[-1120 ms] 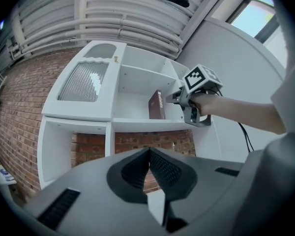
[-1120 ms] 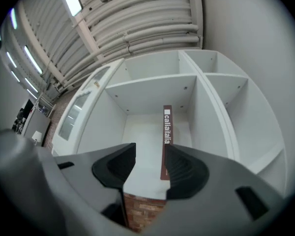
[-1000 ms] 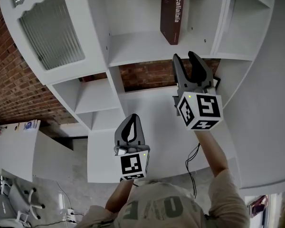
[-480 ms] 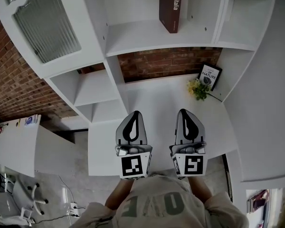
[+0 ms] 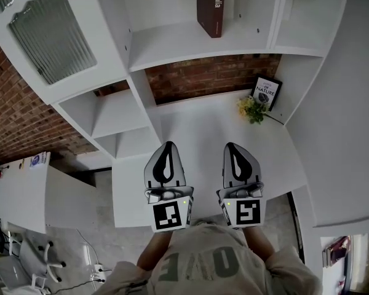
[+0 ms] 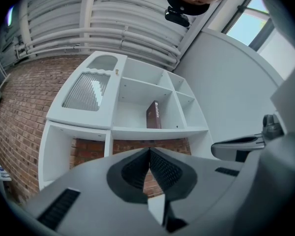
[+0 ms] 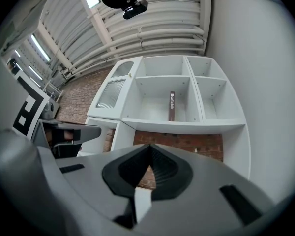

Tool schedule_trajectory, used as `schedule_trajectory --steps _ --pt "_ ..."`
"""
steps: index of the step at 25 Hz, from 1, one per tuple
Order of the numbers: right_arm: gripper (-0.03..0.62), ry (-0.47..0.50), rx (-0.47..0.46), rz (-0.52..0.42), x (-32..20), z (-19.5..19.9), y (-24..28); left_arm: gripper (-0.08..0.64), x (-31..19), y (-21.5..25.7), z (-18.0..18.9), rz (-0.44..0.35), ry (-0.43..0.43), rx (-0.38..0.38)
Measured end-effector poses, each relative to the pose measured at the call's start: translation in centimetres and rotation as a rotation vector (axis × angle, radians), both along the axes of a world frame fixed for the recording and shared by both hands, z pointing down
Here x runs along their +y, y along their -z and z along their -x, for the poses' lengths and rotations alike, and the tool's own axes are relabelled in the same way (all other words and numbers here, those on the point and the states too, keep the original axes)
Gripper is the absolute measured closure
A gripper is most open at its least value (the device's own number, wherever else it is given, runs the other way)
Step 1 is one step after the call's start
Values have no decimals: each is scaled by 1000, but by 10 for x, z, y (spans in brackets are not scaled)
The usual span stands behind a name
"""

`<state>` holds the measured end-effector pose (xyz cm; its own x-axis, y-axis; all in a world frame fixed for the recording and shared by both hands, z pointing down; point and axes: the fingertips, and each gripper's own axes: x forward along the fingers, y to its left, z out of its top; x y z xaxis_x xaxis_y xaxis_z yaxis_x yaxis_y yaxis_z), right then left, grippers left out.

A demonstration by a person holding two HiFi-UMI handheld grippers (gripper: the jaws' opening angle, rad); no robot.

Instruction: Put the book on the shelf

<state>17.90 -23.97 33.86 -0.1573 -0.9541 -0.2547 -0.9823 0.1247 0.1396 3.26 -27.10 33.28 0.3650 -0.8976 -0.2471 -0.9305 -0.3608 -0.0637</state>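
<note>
A dark brown book point(image 5: 210, 8) stands upright in the middle cubby of the white shelf unit point(image 5: 190, 42); the same book point(image 6: 153, 115) shows in the left gripper view, and as a thin spine point(image 7: 171, 106) in the right gripper view. Both grippers are held low and close to the person's chest, far from the shelf. My left gripper point(image 5: 165, 149) is shut with nothing in it. Beside it, my right gripper point(image 5: 234, 150) is also shut and empty. In each gripper view the jaws meet at their tips, with the shelf far beyond.
A white desk surface point(image 5: 203, 146) lies under the shelves, with a brick wall point(image 5: 203, 75) behind it. A small yellow plant point(image 5: 253, 110) and a framed picture point(image 5: 265, 93) stand at the desk's back right corner. A ribbed glass cabinet door point(image 5: 49, 32) is at upper left.
My right gripper has drawn back from beside the shelved book down to the chest, and its jaws have gone from open to shut. The left gripper has hardly moved.
</note>
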Motion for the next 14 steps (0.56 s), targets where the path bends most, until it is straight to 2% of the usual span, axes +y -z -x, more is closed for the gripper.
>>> schedule_trajectory --steps 14 --pt "577 7 8 18 1 6 -2 546 2 1 -2 4 -19 14"
